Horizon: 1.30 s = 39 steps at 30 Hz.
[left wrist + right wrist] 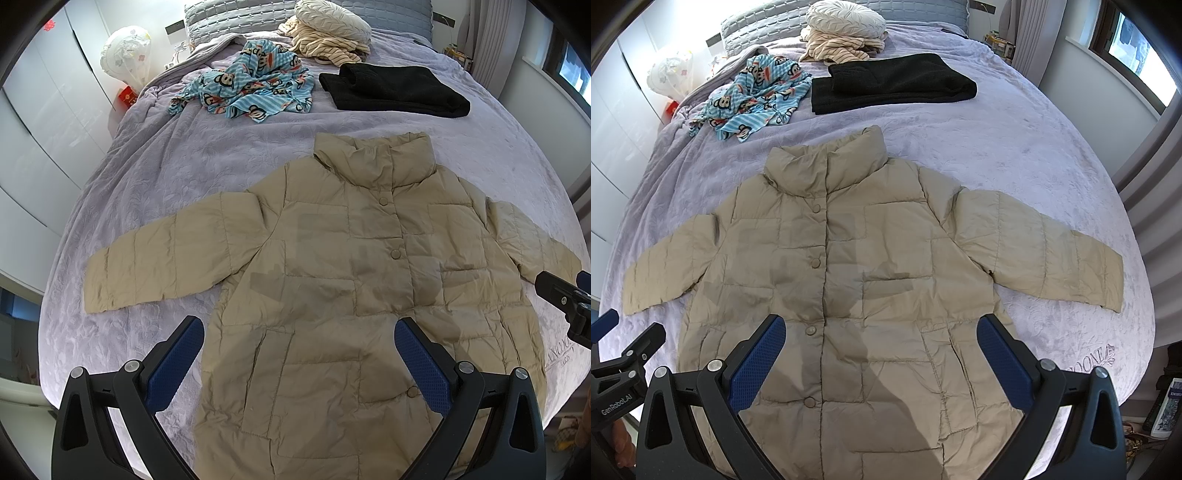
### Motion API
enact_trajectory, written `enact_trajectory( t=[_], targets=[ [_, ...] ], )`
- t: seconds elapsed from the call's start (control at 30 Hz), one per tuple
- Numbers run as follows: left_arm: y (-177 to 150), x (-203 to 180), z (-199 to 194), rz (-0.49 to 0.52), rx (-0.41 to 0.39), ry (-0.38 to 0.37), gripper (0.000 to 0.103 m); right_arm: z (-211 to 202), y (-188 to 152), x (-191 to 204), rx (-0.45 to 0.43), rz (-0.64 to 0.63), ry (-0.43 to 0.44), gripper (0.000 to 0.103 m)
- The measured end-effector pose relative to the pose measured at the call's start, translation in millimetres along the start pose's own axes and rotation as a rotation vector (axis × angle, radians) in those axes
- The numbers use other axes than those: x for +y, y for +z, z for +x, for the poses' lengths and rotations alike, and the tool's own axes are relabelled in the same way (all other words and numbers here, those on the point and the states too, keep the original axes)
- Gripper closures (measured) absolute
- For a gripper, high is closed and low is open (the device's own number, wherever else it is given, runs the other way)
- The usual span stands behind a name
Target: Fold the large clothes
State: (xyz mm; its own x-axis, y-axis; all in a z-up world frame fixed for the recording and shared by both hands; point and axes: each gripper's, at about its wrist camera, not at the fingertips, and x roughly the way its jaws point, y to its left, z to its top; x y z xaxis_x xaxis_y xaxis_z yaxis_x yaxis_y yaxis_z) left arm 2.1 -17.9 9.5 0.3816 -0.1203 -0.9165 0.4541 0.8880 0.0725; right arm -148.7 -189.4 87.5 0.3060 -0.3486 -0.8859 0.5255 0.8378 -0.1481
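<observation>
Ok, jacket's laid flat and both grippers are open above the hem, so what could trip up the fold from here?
The beige puffer jacket looks slick and puffy, so a fold may slide or spring back open. Both sleeves are spread wide; the left gripper and right gripper hover over the hem, far from the cuffs. The black folded garment lies just beyond the collar, so pushing the jacket upward could disturb it.

Beige quilted puffer jacket point(354, 280) lies flat, front side up on the lavender bedspread point(166, 155), snaps done up, stand collar pointing to 12 o'clock, both sleeves spread out toward 9 and 3, hem at 6.
</observation>
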Motion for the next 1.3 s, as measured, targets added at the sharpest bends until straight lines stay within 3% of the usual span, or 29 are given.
enact_trajectory(
  t=[1.3],
  targets=[
    [-1.8, 4.3, -0.2, -0.015, 0.011, -0.001, 0.000, 6.3, -1.9, 11.6, 0.005, -0.007, 0.000, 0.000]
  ],
)
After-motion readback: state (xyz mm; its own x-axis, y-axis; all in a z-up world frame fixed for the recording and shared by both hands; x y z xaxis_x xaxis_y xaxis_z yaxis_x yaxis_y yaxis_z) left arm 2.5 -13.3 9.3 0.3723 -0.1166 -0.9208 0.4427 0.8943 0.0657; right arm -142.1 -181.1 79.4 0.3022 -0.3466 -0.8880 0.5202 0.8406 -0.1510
